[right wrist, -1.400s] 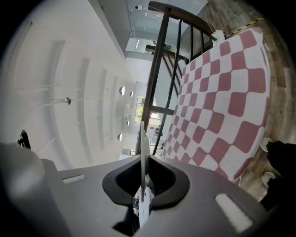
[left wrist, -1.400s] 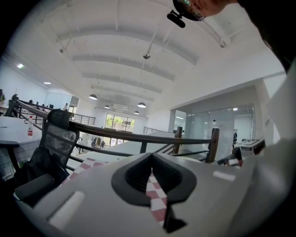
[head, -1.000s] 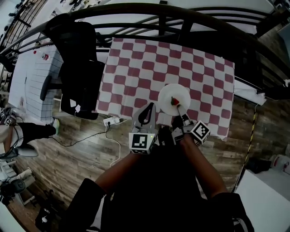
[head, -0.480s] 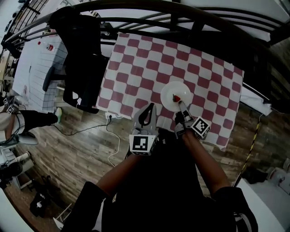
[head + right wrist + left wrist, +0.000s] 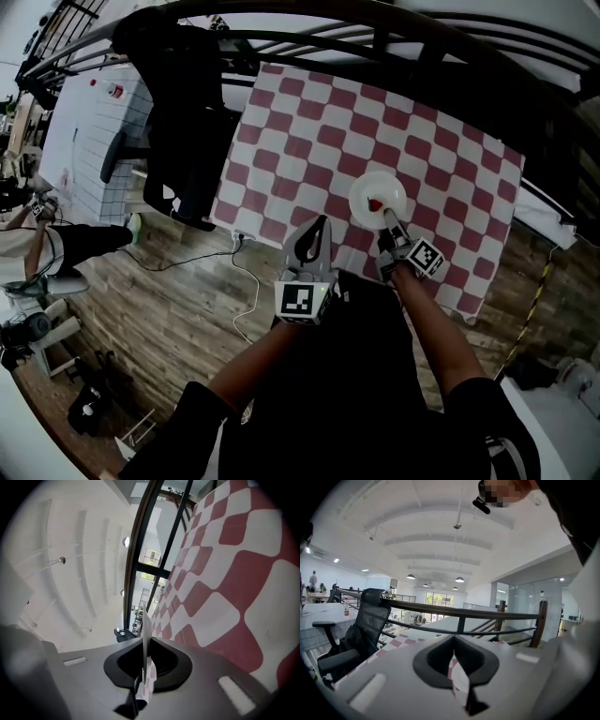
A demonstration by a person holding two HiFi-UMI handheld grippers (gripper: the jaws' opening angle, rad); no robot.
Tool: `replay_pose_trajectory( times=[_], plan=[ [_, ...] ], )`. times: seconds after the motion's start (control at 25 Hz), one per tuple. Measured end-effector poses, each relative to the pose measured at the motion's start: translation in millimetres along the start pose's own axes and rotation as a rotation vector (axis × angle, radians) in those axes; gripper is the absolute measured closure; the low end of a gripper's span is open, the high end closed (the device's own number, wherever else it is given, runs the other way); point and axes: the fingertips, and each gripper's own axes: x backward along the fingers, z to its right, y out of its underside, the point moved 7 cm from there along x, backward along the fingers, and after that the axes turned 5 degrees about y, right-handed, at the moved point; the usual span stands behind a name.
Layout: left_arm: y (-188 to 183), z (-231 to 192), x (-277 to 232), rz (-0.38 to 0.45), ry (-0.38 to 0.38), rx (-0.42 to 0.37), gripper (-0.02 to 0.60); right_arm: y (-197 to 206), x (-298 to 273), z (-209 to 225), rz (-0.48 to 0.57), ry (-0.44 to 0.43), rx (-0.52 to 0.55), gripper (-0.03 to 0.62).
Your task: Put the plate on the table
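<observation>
1. Only the head view shows the whole white plate [image 5: 380,187], which holds a red item [image 5: 375,204] above the checkered bench [image 5: 309,131].
2. My right gripper [image 5: 388,219] has its jaws pinching the plate's rim, which appears edge-on in the right gripper view.
3. My left gripper [image 5: 315,234] has its jaws pressed together, empty.

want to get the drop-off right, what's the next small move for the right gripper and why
Probably lower the plate level onto the checkered cloth. The right gripper has its jaws shut on the rim over the cloth, and a small red item sits on it, so tilting might spill it.
</observation>
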Motion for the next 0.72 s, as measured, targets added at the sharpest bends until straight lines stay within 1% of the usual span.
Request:
replay_pose_trajectory(
  times=[0.08, 0.24, 0.32, 0.44, 0.52, 0.6, 0.72],
  plan=[
    [-3.3, 1.8, -10.1, 0.000, 0.001, 0.007, 0.572, -0.5, -3.5, 12.3, -0.009, 0.015, -0.011, 0.577],
    [-7.5, 11.8, -23.6, 0.031, 0.038, -0.013, 0.572, -0.5, -11.2, 30.9, -0.011, 0.029, -0.016, 0.577],
    [-8.3, 13.4, -24.5, 0.032, 0.036, -0.018, 0.572, 1.1, -14.6, 37.6, -0.018, 0.025, -0.033, 0.577],
    [-4.1, 9.8, -21.4, 0.002, 0.019, -0.040, 0.572, 6.0, -22.0, 41.1, -0.036, 0.010, -0.057, 0.577],
    [-0.3, 5.6, -17.9, -0.026, 0.000, -0.040, 0.572, 12.4, -27.0, 43.0, -0.047, 0.014, -0.070, 0.577],
    [2.3, 3.6, -16.8, -0.037, -0.013, -0.031, 0.572, 14.9, -30.6, 46.1, -0.055, 0.031, -0.065, 0.577],
    [5.2, 5.7, -17.2, -0.033, -0.005, -0.036, 0.572, 14.0, -32.7, 52.7, -0.066, 0.063, -0.053, 0.577]
  ],
)
